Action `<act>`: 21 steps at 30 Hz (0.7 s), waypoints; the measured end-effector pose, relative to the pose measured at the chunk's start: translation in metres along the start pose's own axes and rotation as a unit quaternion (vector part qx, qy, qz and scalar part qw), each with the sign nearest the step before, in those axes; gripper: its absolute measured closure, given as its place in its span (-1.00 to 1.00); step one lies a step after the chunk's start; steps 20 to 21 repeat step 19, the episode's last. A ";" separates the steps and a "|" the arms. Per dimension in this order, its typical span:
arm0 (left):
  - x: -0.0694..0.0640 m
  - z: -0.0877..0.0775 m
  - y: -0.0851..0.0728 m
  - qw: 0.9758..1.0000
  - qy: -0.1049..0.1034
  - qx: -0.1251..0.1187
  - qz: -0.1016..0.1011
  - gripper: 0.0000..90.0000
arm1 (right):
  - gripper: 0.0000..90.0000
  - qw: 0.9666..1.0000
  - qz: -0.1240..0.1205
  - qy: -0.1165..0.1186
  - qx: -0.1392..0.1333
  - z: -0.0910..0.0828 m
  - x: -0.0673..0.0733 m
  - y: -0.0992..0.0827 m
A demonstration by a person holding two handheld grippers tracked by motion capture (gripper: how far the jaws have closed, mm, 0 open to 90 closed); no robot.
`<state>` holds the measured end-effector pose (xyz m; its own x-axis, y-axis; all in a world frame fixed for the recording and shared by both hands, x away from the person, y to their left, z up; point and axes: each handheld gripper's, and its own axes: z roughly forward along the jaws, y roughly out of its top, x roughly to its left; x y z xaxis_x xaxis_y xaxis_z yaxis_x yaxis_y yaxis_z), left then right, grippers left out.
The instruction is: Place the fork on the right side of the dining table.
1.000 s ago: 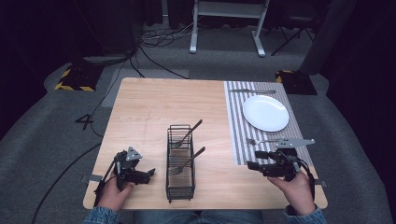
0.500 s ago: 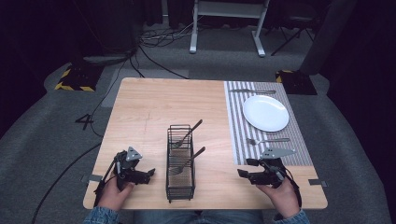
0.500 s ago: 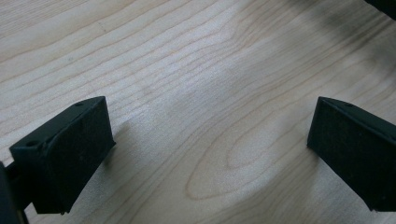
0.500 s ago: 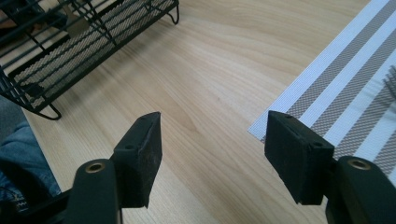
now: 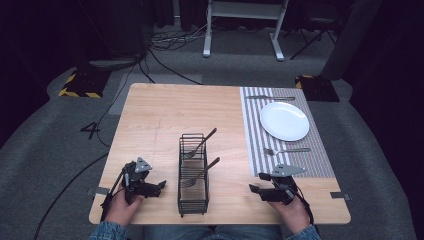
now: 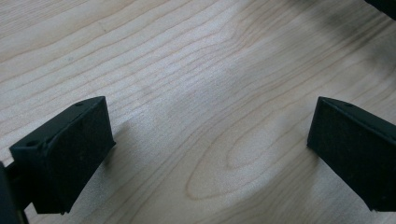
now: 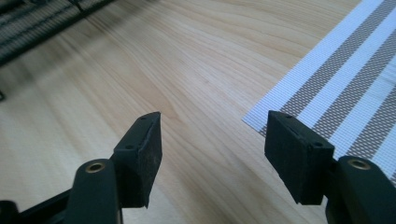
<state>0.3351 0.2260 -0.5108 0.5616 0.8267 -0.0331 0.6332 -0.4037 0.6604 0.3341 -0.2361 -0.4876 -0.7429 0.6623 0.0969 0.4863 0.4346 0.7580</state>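
Right hand-held gripper point(image 5: 256, 190) has just dropped from over the striped mat's near edge to the bench point(image 5: 160, 115) at the near right — jaws apart, nothing between them. In the right gripper view it faces bare wood, with the mat point(image 7: 345, 79) corner just past its right jaw. Left hand-held gripper point(image 5: 161, 186) hasn't moved; it's parked near left, jaws wide, empty, over bare wood.

One fork point(image 5: 286, 150) lies on the mat just near of the plate point(image 5: 284, 121), and a knife point(image 5: 270, 97) on the far side. Two more pieces of cutlery point(image 5: 199, 170) stand in the wire basket point(image 5: 193, 202) at centre. I read this as the fork placed and let go — next pick likely comes from the basket.
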 end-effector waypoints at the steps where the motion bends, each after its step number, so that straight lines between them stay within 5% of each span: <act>1: 0.000 0.000 0.000 1.000 0.000 0.000 0.001 -0.99 | -0.19 1.000 -0.004 -0.006 0.001 0.001 0.000 -0.001; 5: 0.000 0.000 0.000 1.000 0.000 0.000 0.001 -0.99 | -0.18 0.999 -0.025 -0.034 0.009 0.009 0.001 -0.006; 8: 0.000 0.000 0.000 1.000 0.000 0.000 0.002 -0.99 | -0.22 0.999 -0.024 -0.034 0.020 0.014 0.001 -0.009; 11: 0.000 0.000 0.000 1.000 0.000 0.000 0.001 -0.99 | -0.35 0.998 -0.042 -0.051 0.008 0.016 0.003 -0.012; 15: 0.000 0.000 0.000 1.000 0.000 0.000 0.000 -0.99 | -0.68 0.998 -0.041 -0.036 0.022 0.019 0.001 -0.010; 21: 0.000 0.000 0.000 1.000 0.000 0.000 0.001 -0.99 | -0.74 0.998 -0.035 -0.044 0.026 0.020 0.002 -0.010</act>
